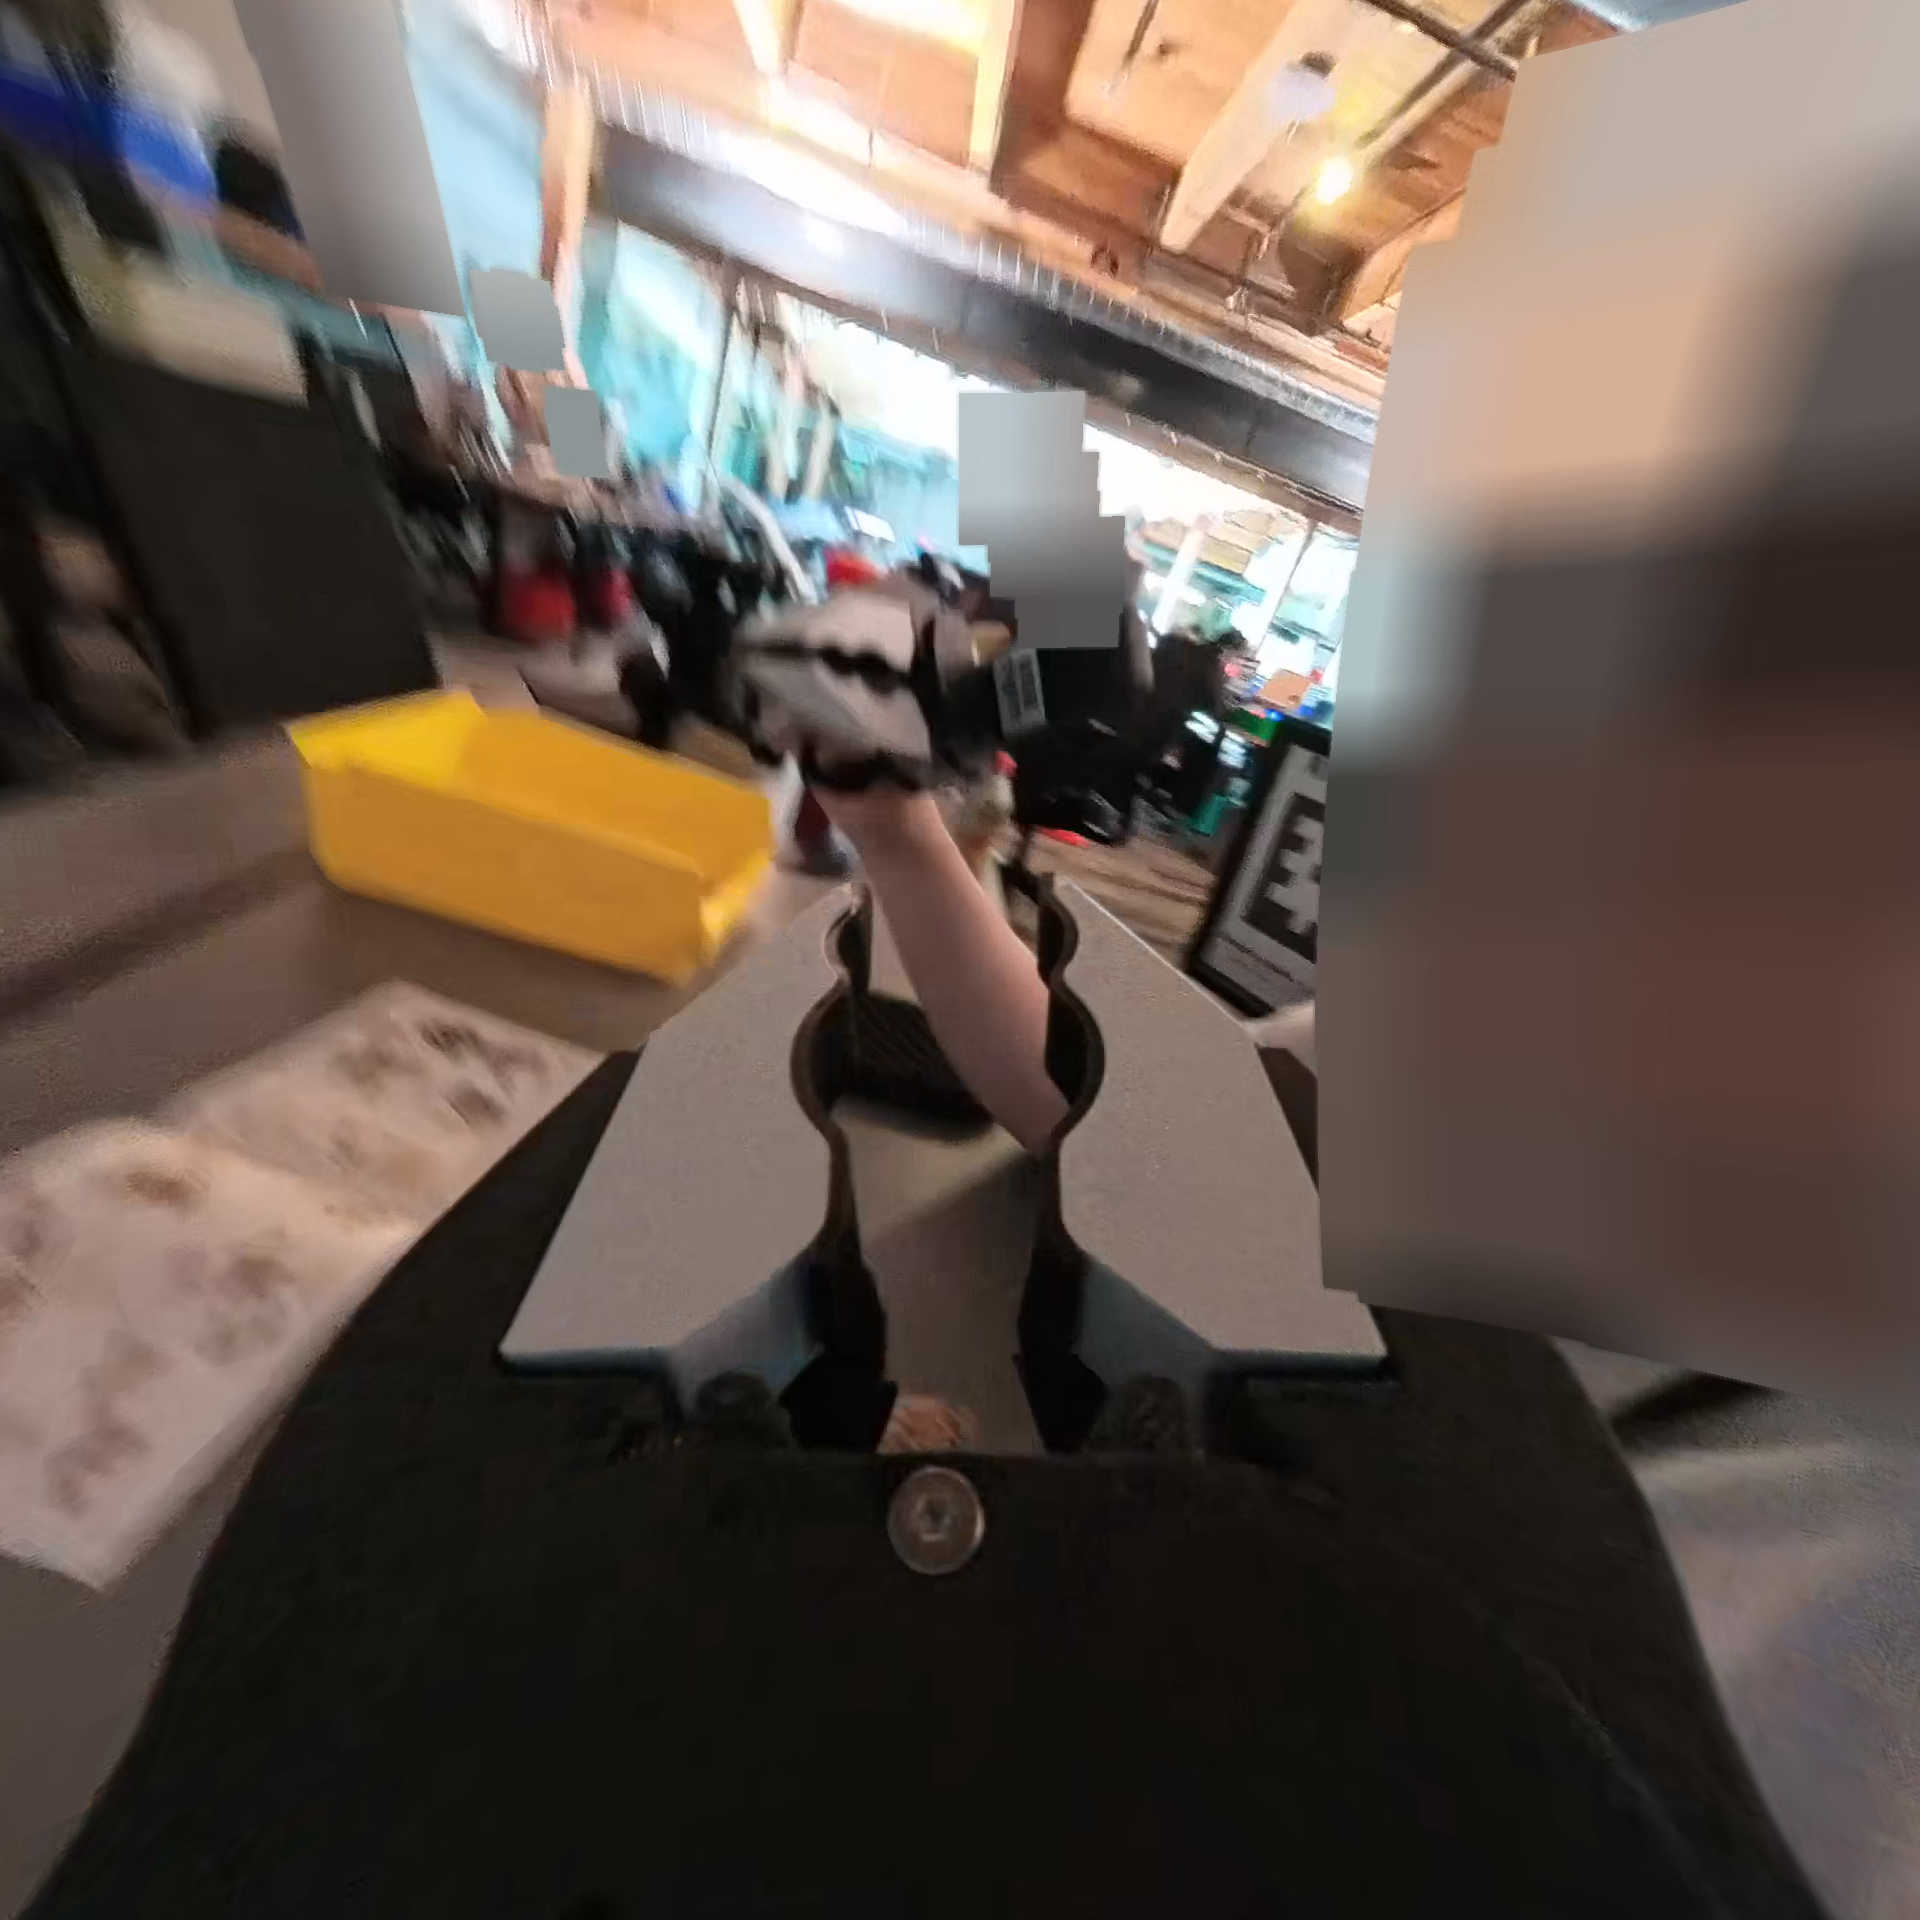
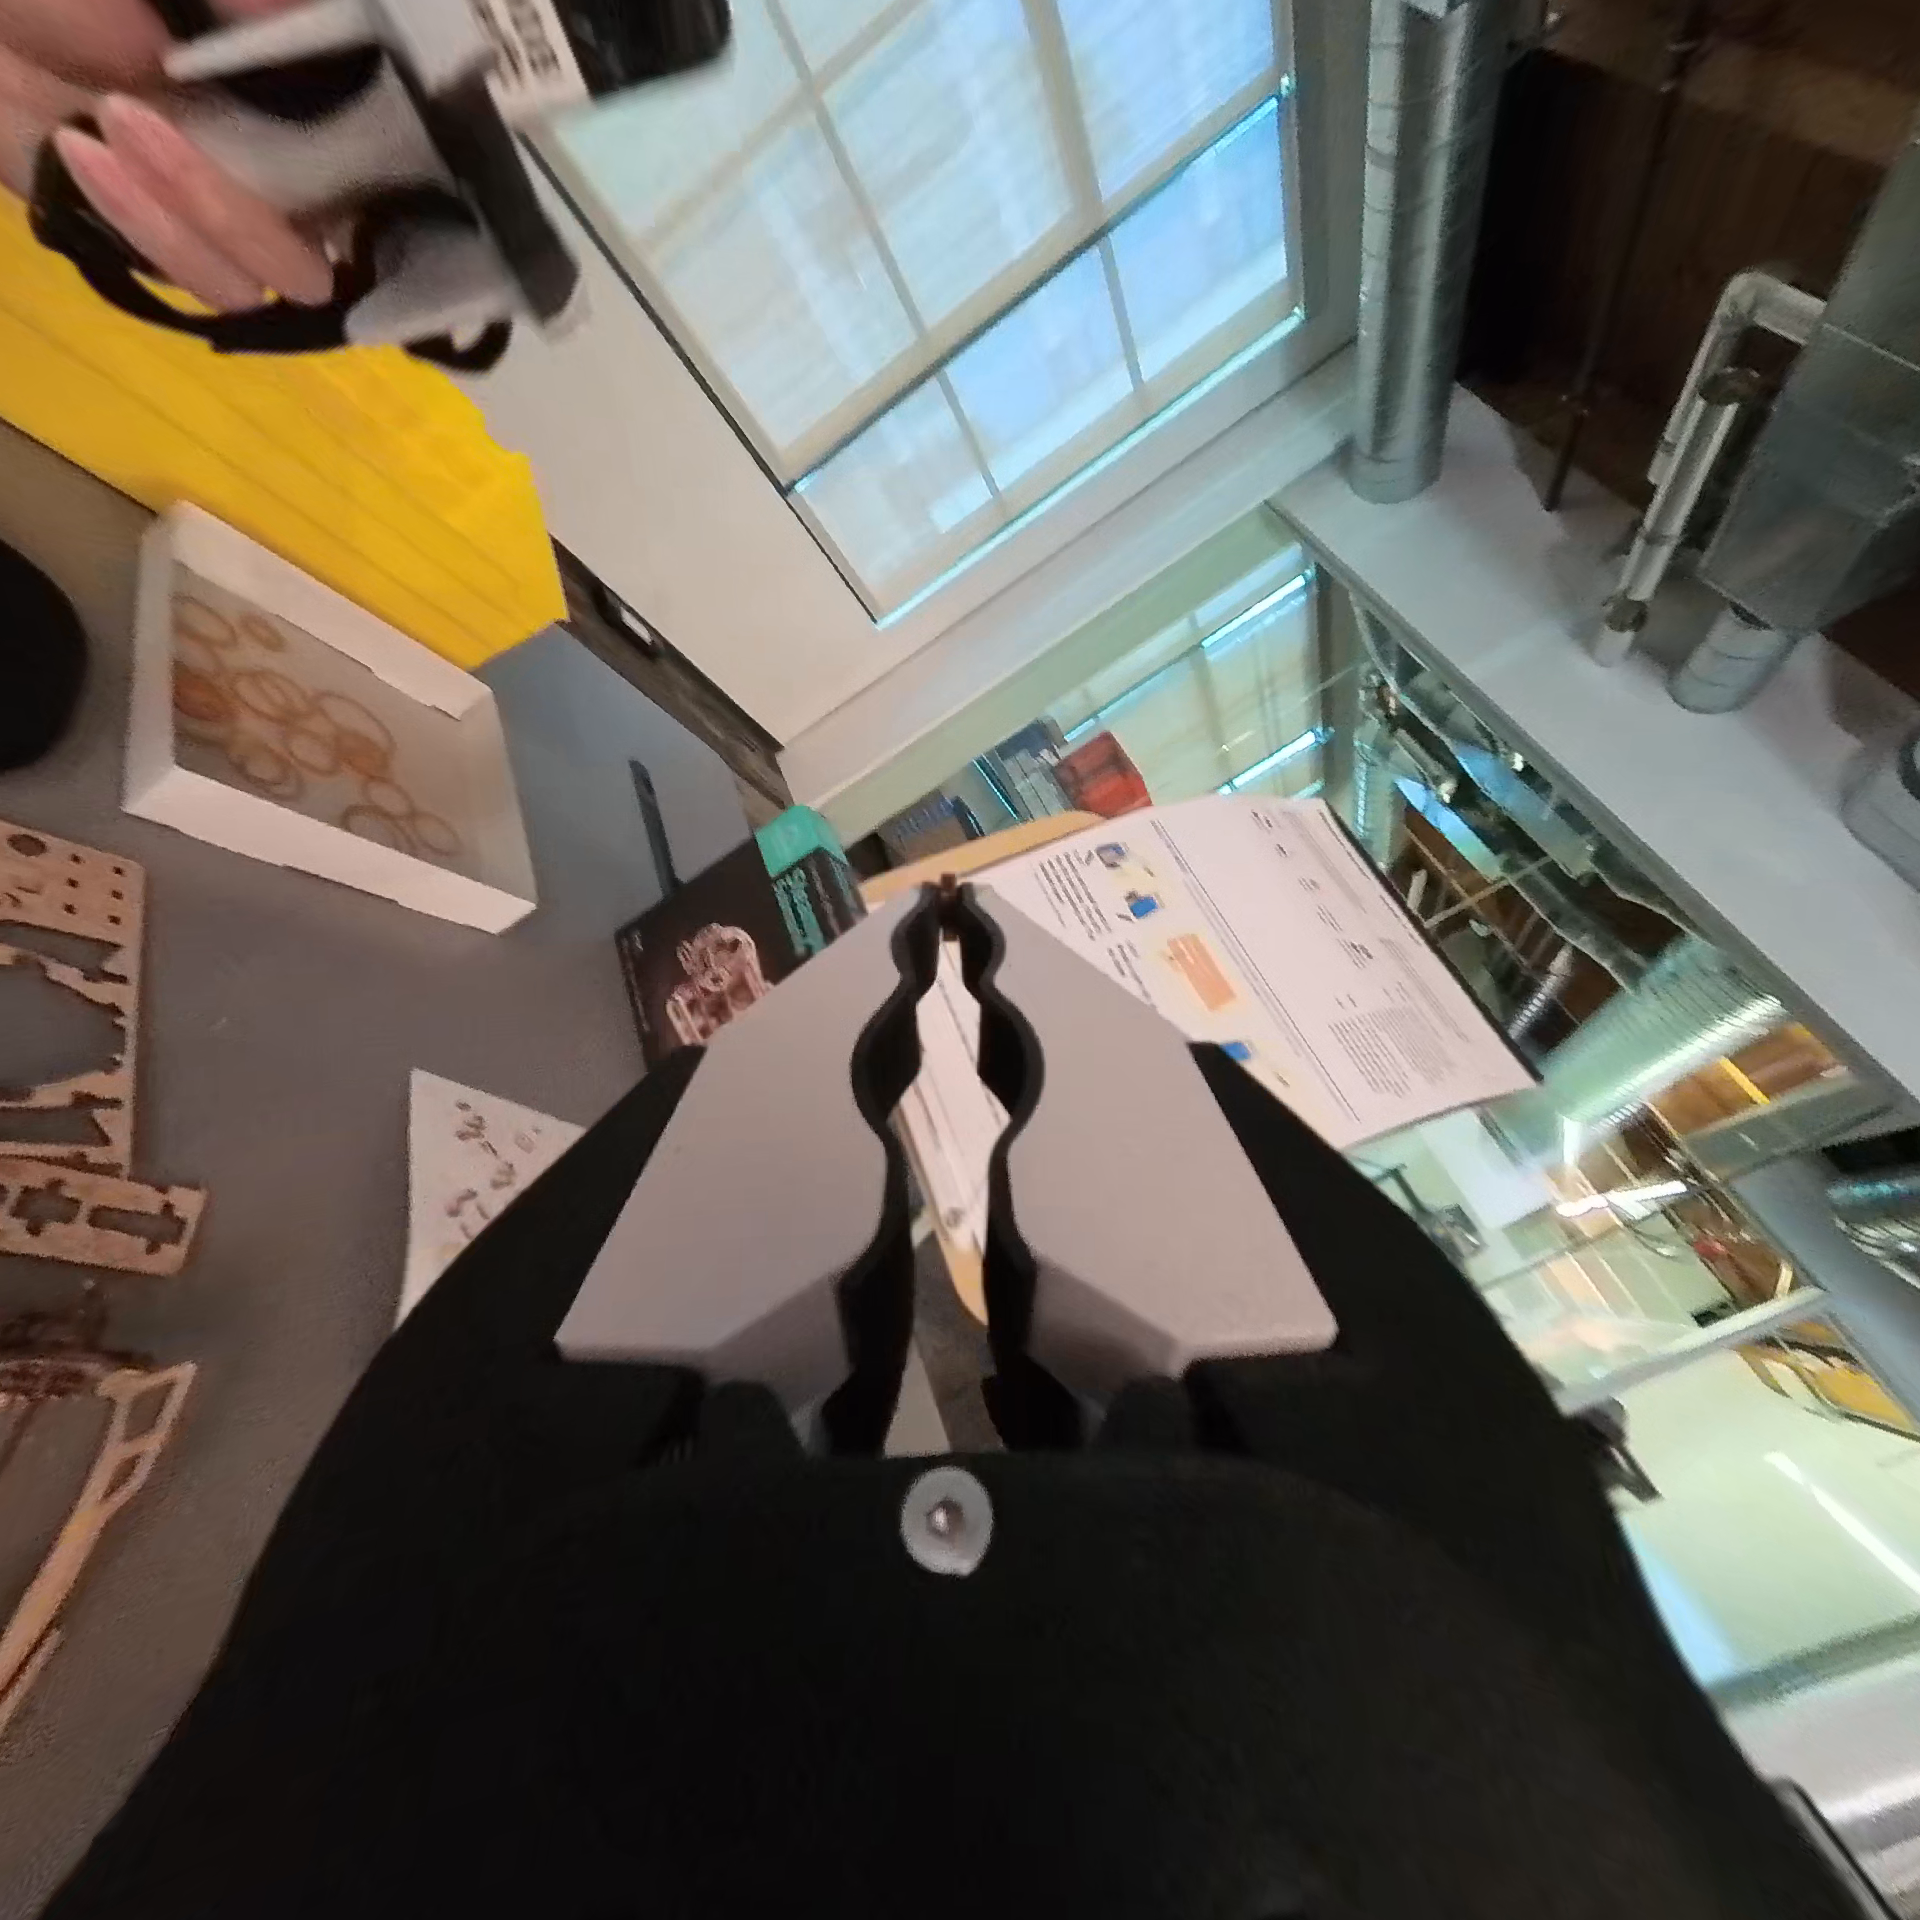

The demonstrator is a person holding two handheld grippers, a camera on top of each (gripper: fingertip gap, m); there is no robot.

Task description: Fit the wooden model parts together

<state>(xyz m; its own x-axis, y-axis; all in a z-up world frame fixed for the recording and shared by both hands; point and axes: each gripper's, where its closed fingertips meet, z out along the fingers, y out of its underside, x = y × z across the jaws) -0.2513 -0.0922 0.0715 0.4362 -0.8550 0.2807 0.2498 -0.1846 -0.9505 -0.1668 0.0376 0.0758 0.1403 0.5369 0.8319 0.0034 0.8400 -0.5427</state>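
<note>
Right tool (image 2: 948, 902) pinched tiny dark wooden piece (image 2: 948, 884) at tips, raised off surface. Left tool (image 1: 951, 914) apart, empty. Punched wooden sheets (image 2: 62, 997) lay on surface (image 2: 312, 987). Mid-transfer, judged; next: align piece to mating slot.

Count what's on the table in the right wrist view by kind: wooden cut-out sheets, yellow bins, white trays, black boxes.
Wooden cut-out sheets: 3
Yellow bins: 1
White trays: 1
Black boxes: 1
Total: 6
</note>
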